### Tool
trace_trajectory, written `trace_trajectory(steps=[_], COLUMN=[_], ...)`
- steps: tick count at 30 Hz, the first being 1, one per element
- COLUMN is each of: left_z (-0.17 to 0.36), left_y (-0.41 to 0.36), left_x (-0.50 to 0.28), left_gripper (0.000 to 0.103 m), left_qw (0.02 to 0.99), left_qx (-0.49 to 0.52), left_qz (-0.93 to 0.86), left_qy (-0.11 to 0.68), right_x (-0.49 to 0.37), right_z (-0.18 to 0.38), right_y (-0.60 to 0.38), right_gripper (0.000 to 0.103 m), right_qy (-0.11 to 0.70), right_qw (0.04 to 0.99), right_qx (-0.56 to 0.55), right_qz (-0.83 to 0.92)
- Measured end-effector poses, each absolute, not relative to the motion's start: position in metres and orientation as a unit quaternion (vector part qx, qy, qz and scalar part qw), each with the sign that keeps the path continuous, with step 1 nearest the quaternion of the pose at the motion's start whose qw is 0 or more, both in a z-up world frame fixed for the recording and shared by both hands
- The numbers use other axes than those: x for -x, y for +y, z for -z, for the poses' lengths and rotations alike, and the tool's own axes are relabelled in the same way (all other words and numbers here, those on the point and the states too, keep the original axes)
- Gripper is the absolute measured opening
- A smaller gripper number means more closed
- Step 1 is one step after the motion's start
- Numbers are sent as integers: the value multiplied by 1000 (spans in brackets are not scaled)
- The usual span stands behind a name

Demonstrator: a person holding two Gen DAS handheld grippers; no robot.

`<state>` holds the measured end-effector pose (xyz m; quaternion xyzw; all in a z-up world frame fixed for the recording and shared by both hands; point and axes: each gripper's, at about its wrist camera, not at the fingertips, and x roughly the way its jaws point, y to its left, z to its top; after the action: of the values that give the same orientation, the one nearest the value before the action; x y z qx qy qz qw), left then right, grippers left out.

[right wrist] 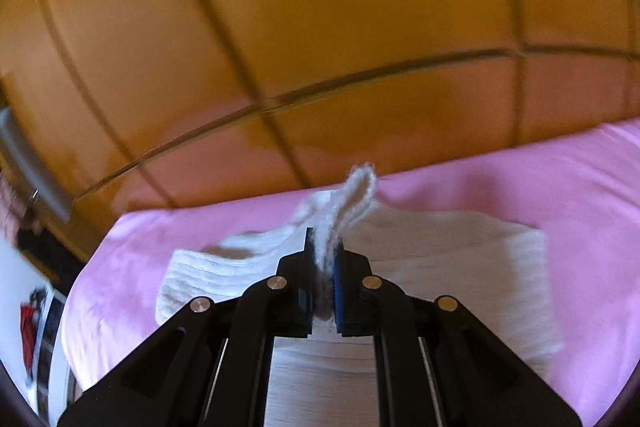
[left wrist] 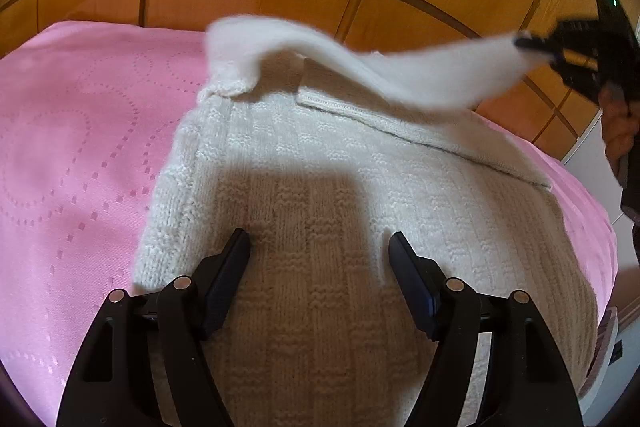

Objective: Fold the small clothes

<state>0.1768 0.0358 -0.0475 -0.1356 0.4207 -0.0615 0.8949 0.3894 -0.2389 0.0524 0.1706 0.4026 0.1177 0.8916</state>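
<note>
Two claws: right claw (right wrist: pixel 325 259) pinches the blurred sweater (left wrist: pixel 320 187) sleeve, left claw (left wrist: pixel 318 247) spread above it.

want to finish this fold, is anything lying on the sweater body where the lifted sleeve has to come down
Nothing visible does. The right gripper is shut on the sleeve, raised above the sweater. The knit under it is bare. The left gripper sits open over the near end of the sweater, away from the sleeve.
</note>
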Motion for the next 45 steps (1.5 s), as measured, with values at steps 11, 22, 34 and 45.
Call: trace_trajectory(steps=[11,22,34,45], left_z=[34,-4,14,47], left_y=[42,59,148,141], left_x=[-186,-244,-312,-375], left_gripper=[71,71,71,28], left_qw=[878,895,850,811], left_qx=[169,164,293,325], left_qz=[69,57,3,36], left_qy=[443,410,438,485], right_x=[-390,-370,-353,-369], right_z=[34,32,13,45], right_y=[-292,-315,-302,-264], right_gripper=[6,6,60,63], right_qy=[476,469,428,452], right_qw=[852,855,885,879], right_qx=[-213,-220,-183,-137], right_qz=[-36,-38,-37,-56])
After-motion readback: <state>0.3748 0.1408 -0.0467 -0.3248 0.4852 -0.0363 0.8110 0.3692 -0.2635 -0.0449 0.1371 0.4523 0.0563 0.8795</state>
